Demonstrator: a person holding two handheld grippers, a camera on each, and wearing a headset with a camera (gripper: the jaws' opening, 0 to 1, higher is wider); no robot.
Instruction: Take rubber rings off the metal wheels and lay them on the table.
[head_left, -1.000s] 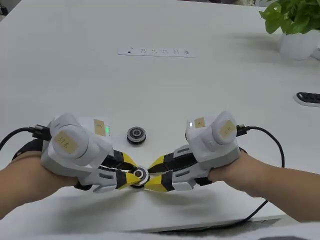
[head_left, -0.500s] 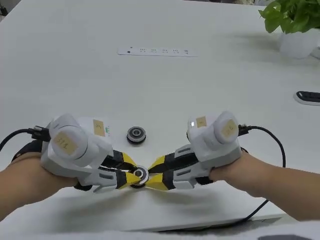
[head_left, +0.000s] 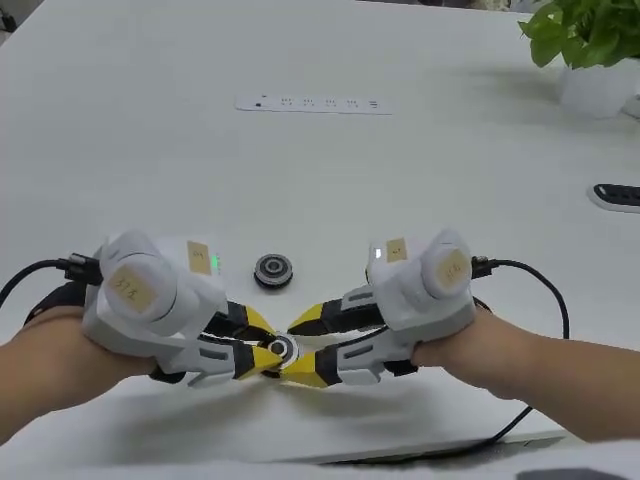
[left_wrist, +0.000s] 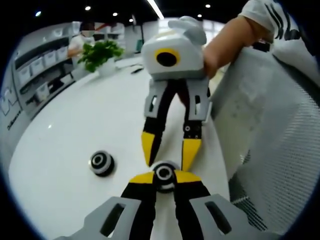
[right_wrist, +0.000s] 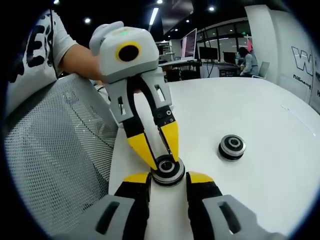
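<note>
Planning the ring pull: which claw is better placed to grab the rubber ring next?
Right claw, probably: it is open, astride the held wheel; the left claw is shut on it, steadying it.

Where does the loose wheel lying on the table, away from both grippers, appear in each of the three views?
Head view: loose wheel left of centre, just above the held wheel.
Left gripper view: lower left, left of the held wheel.
Right gripper view: right of centre, right of the held wheel.
Shared landmark: the held wheel between the jaws.
</note>
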